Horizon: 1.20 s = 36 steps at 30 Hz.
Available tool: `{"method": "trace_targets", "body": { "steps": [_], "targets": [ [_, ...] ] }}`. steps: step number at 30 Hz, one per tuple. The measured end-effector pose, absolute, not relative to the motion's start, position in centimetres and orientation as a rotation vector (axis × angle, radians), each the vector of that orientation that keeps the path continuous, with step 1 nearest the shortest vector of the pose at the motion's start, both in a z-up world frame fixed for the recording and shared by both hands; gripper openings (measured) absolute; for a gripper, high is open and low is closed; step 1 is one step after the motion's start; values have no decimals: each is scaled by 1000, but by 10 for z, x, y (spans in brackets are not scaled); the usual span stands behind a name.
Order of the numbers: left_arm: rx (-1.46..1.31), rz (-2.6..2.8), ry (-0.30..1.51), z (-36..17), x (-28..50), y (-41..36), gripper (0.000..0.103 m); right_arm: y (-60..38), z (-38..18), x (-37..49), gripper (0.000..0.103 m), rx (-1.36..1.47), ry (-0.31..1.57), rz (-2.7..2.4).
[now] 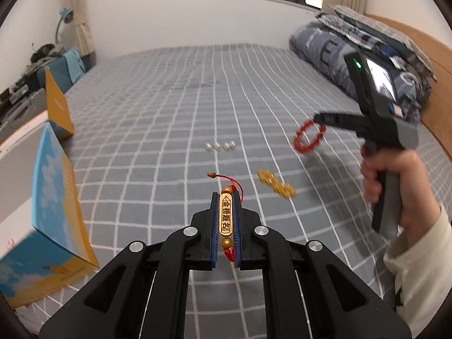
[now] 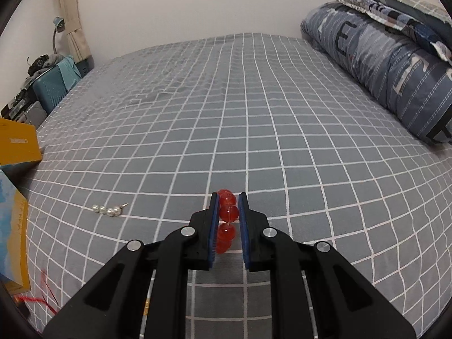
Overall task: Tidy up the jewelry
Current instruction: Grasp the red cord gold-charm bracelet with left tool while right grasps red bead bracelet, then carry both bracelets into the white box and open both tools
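The red bracelet [image 1: 309,135] blurs in the left view; in the right view its lower beads hide behind the pads [image 2: 213,226]. The charm's [image 1: 227,217] tassel end is lost under the left tool [image 1: 227,220]. The box [image 1: 48,212] is cut off at the left edge. The bed [image 1: 169,99] lies open toward the wall, with bedding [image 1: 353,53] along the right. One pearl piece [image 1: 220,146] of four beads and one yellow bracelet [image 1: 276,186] lie on the sheet. The left tool is clenched on the charm; the right tool [image 2: 228,212] is clenched on the red bracelet, both held above the bed.
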<state>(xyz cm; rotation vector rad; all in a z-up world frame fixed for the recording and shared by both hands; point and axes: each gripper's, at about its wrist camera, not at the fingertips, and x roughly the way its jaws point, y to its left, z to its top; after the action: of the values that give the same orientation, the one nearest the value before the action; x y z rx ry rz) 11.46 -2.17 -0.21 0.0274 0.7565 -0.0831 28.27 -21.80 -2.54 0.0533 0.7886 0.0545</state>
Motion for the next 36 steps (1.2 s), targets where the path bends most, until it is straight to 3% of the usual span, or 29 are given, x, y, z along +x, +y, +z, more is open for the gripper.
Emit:
{"method": "trace_targets", "body": {
  "steps": [19,36],
  "targets": [
    [-50,72,674,28,155,17,8,-203,2,249,13,10,755,36],
    [-75,94,683,51,128,45,8,-154,46,204,13,-25,723,93]
  ]
}}
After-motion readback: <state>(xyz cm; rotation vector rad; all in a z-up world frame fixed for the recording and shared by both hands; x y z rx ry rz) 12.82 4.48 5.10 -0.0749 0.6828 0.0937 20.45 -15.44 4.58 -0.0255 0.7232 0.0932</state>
